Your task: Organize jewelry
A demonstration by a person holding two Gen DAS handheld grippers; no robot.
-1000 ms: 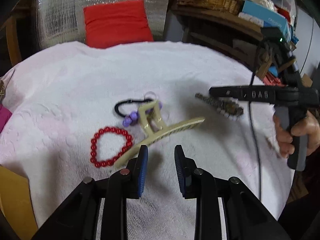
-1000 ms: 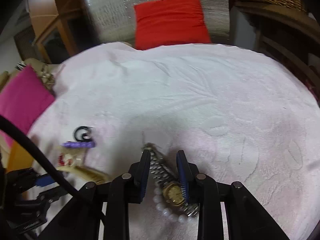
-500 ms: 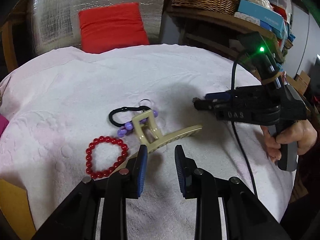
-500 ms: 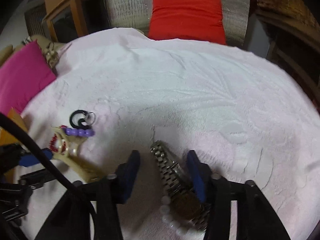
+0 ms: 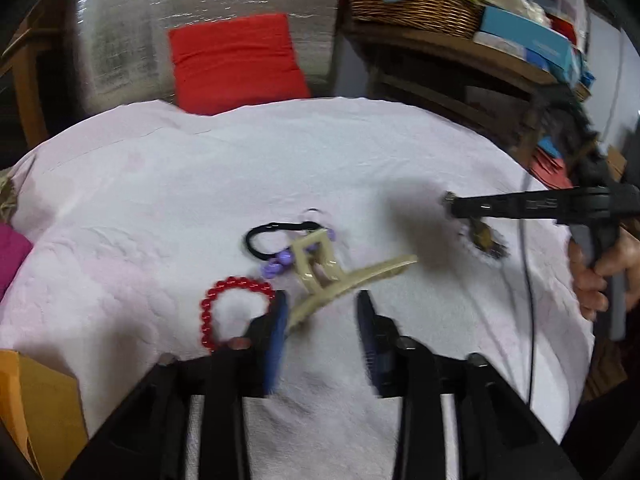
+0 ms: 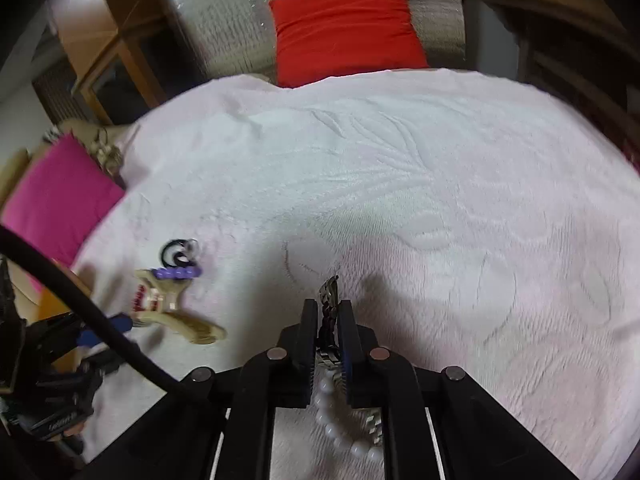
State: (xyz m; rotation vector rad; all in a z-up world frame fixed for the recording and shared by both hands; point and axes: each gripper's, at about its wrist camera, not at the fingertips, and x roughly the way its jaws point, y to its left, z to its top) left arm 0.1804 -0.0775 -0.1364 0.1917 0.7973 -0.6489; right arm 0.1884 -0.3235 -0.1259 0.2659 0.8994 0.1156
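While the right gripper (image 6: 329, 334) has its fingers pinched on the watch (image 6: 329, 300) band at near centre, the left gripper (image 5: 320, 320) hangs wide open and empty by the hair claw (image 5: 340, 276); sorting looks barely begun.

watch (image 6: 329, 300) case hidden behind right tool's fingers (image 6: 347, 344), red bracelet (image 5: 236, 304) partly behind blurred left tool (image 5: 322, 336)

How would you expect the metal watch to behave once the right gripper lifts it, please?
The metal watch has a linked band, so its free ends will probably droop. Steel links look slippery; the right gripper pinches only the band. The white bead bracelet beside it might snag.
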